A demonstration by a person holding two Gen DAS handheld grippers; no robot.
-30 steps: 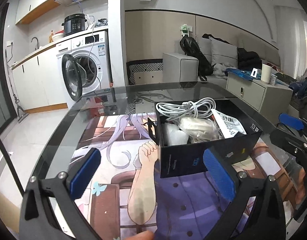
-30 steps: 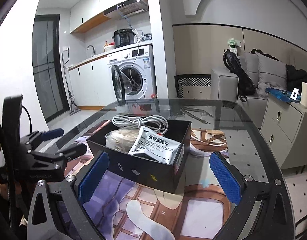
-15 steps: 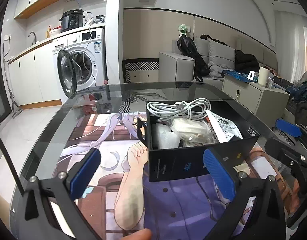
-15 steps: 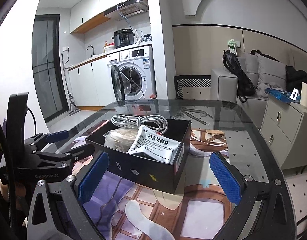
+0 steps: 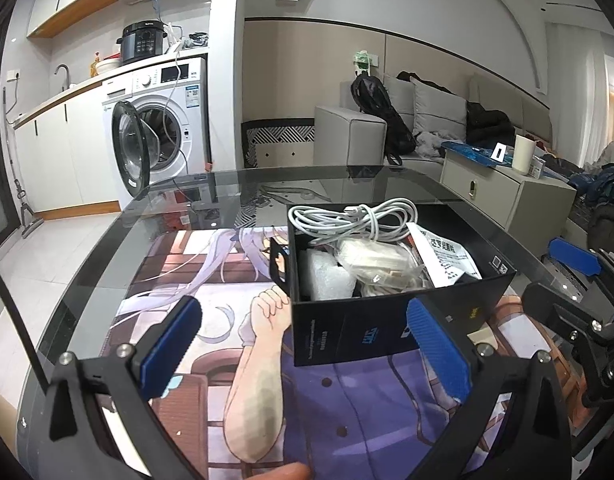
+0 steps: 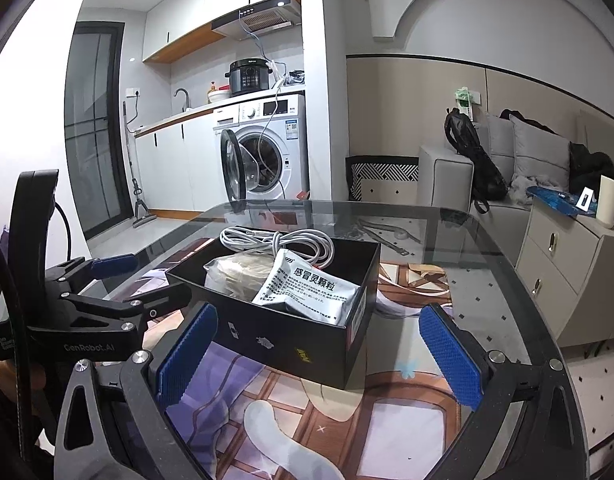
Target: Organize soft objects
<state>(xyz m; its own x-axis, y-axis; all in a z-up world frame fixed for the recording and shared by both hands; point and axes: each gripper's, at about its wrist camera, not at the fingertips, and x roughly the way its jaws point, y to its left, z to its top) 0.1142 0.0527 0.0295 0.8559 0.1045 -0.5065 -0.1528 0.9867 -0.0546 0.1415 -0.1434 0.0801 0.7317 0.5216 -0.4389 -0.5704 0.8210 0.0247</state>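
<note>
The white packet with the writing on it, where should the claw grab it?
Probably its raised top edge, coming from above. The white packet leans tilted against the black box wall, top edge free beside the white cable; its lower end is tucked inside.

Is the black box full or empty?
Full. The black box holds a white cable, a plastic bag and a white packet.

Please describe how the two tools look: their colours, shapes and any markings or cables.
Both tools, left tool and right tool, have black angular frames with silver screws and two ribbed blue pads. The left tool's body carries white "GenRobot.AI" lettering, and a black cable loops behind it.
</note>
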